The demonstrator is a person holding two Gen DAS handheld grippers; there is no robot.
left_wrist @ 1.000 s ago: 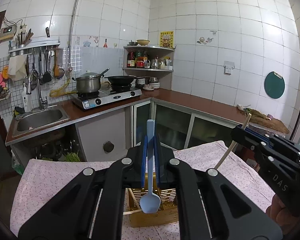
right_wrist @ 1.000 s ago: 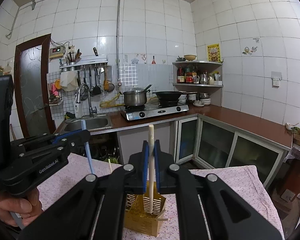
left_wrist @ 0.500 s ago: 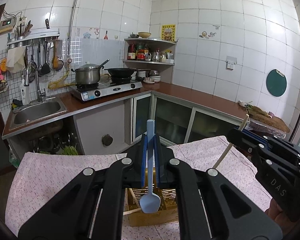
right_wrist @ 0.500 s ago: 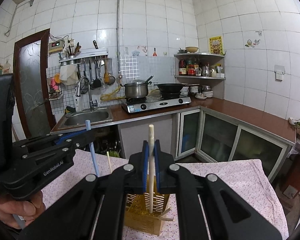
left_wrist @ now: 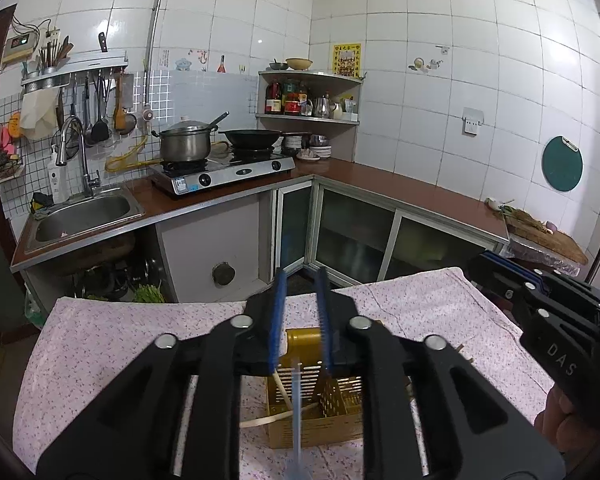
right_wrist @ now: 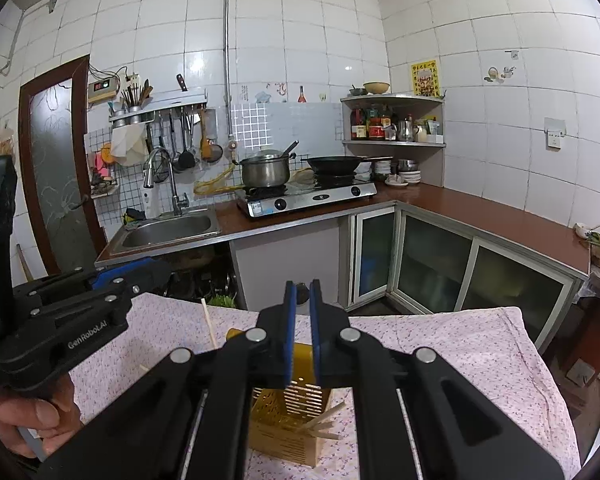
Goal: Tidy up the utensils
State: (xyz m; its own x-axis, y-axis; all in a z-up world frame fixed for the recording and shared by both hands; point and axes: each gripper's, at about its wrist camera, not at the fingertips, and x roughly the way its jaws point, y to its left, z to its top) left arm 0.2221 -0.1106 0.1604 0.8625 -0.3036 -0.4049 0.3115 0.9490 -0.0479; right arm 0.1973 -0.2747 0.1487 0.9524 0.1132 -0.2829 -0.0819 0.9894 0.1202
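- Below the left gripper (left_wrist: pixel 300 280), at 6 o'clock from its fingertips in the left wrist view, the blue spoon (left_wrist: pixel 298 412) is showing only as a pale blurred streak. Its long axis is running 12 to 6 down the front of the yellow utensil basket (left_wrist: pixel 316 432); whether it is dropping into a compartment or just in front of one is not clear.
- That basket is sitting on the flowered tablecloth (left_wrist: pixel 120 344), with a chopstick (left_wrist: pixel 281 390) already leaning inside it toward 11 o'clock.
- Left jaws are opening, and the blue pads are standing clear of the spoon handle, so nothing is being gripped.
- Of the two hands, the left is looking nearer, directly over the basket. The right gripper (left_wrist: pixel 496 268) is waiting off at 3 o'clock in that view.
- From the right wrist view, the right gripper (right_wrist: pixel 302 292) is keeping its pads nearly together with nothing between them. The basket (right_wrist: pixel 284 420) is lying at 6 o'clock beneath it, and the left gripper (right_wrist: pixel 140 276) is reaching in from 9 o'clock, held by a hand (right_wrist: pixel 40 412).
- Compared with a second ago, the spoon is no longer clamped upright between the left pads with its bowl hanging over the basket.
- Likewise, the chopstick that was standing in the right jaws is gone from them; loose chopsticks (right_wrist: pixel 320 422) are now poking out of the basket toward 4 o'clock.
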